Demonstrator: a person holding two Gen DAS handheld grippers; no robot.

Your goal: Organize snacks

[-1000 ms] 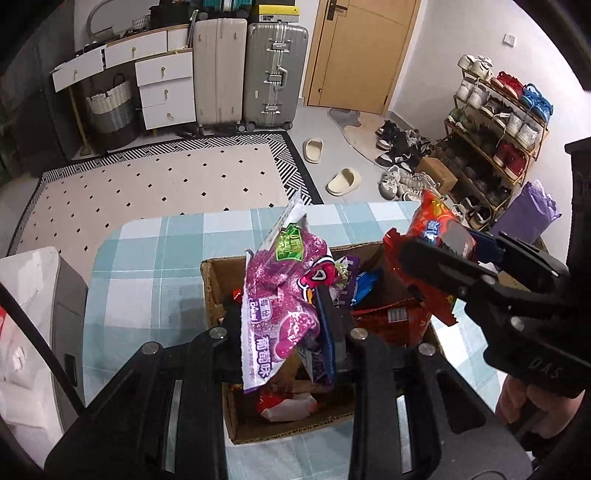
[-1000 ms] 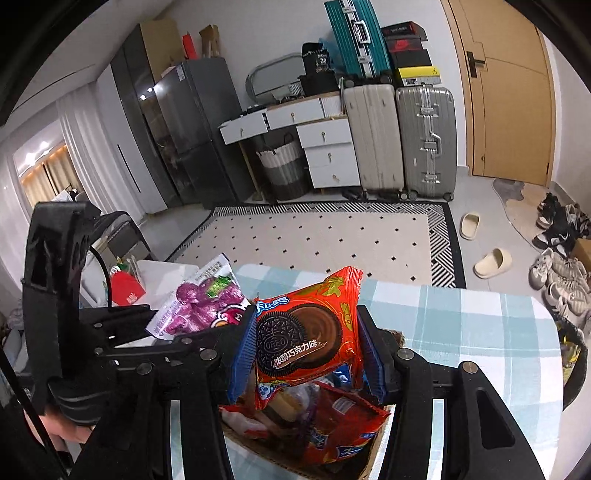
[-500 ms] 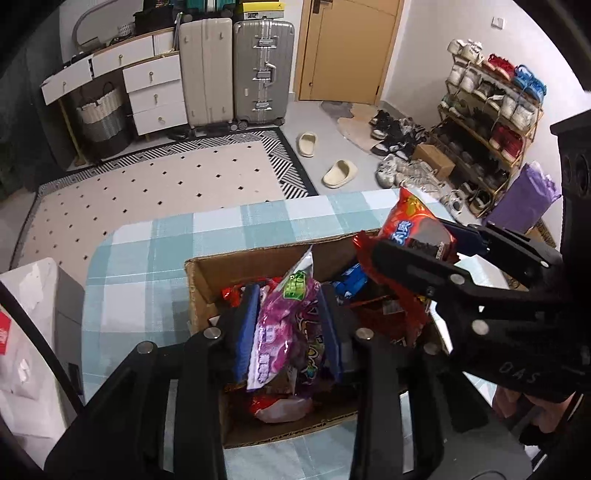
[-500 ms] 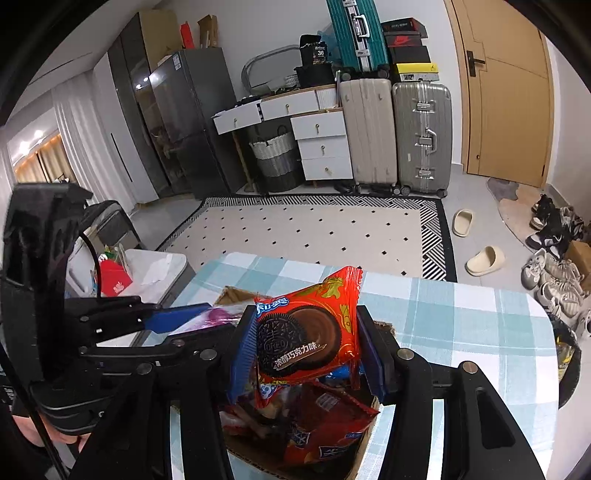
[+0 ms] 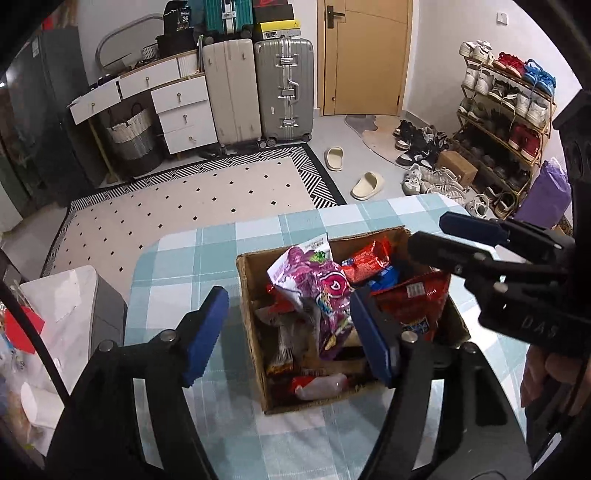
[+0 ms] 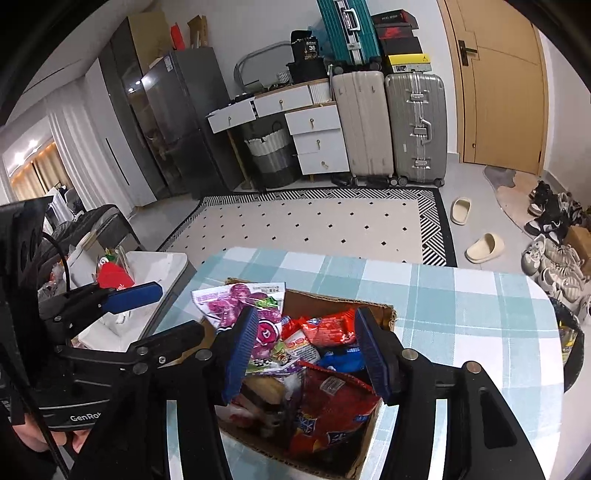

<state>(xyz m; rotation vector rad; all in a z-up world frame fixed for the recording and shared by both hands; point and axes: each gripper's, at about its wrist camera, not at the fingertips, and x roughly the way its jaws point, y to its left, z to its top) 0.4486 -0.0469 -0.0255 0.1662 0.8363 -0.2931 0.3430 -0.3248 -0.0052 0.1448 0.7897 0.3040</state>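
Both tools gape empty: left tool (image 5: 288, 336), right tool (image 6: 306, 350). Purple crinkly foil candy bag (image 5: 325, 291) lies in brown cardboard box (image 5: 247, 295) just ahead of them; light, soft, slippery, so pinch its top seam.

Legible markings:
- "36" — white numerals on the black box (image 6: 307, 47) atop the far dresser; also readable in the left wrist view (image 5: 183, 17).
- "GenRo…" — cut-off white lettering on the left hand-held gripper (image 6: 147, 319) body.
- "DAS" — embossed on the right hand-held gripper (image 5: 443, 236) body.
- Snack packet print: too small to read.

Suitcases (image 5: 258, 92) — slippers (image 5: 367, 185) (floor) — rug (image 5: 192, 206)
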